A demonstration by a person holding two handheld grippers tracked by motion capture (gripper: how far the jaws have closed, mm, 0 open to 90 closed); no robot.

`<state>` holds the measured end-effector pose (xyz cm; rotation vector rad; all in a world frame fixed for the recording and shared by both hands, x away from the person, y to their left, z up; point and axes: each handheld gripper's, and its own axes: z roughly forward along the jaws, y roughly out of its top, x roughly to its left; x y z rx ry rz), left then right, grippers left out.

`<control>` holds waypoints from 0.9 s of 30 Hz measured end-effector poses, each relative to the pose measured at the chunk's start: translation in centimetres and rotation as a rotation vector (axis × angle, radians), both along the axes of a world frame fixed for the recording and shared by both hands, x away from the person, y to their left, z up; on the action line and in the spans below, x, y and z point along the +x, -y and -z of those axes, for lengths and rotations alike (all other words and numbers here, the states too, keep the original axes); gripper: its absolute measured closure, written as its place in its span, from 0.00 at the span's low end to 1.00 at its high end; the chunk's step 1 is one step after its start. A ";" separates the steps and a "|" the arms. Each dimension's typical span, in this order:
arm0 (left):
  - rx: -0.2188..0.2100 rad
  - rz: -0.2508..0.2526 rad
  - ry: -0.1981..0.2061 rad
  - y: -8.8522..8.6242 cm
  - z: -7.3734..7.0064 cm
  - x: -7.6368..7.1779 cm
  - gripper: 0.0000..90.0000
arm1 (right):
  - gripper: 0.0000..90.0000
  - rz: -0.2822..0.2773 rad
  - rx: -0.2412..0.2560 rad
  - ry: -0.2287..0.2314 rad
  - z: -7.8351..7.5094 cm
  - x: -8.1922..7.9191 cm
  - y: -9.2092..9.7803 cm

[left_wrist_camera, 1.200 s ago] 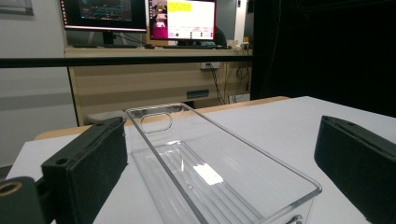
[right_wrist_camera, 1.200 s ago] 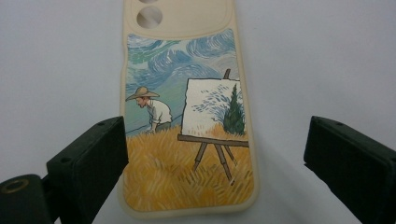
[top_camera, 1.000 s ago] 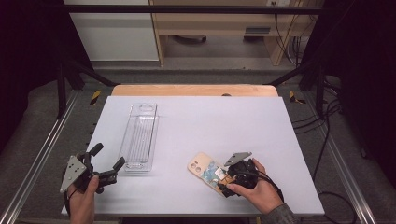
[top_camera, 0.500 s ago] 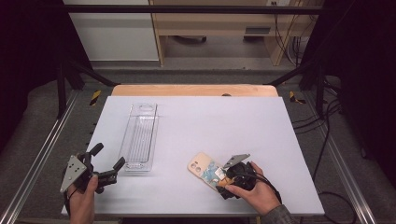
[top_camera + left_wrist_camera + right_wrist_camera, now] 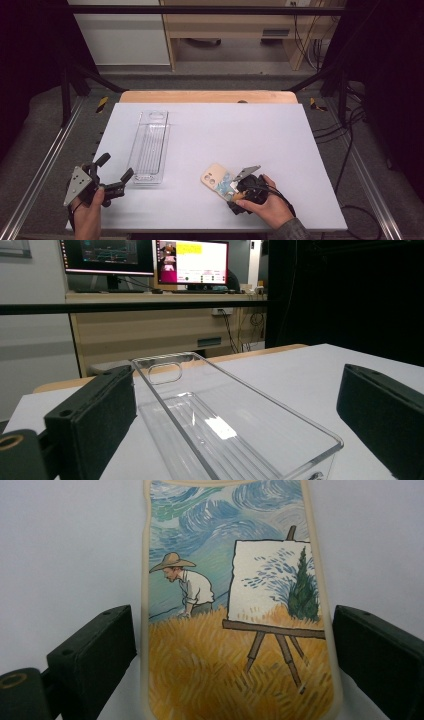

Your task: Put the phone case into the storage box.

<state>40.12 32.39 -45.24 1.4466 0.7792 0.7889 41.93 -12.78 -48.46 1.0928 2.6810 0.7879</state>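
1. Phone case with a painted field scene lies flat on the white table, near its front edge
2. Right gripper sits low over the case, jaws spread to either side of it, not touching
3. Left gripper hangs open at the front left, facing the clear plastic tray just ahead

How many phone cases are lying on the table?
1. The phone case lies near the table's front edge, between the open jaws of the right gripper, right of the clear tray.
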 end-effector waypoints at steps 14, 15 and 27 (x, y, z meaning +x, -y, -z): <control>0.007 -0.011 -0.003 -0.2 0.0 0.0 0.03 | 0.13 -0.031 -0.027 0.019 -0.1 0.0 0.2; 0.008 -0.009 -0.003 -0.1 0.0 0.0 0.03 | 0.13 -0.031 -0.025 0.021 -0.1 0.0 0.2; 0.022 -0.029 0.000 -0.3 -0.1 -0.3 0.03 | 0.13 0.042 0.089 0.093 -0.8 0.9 0.8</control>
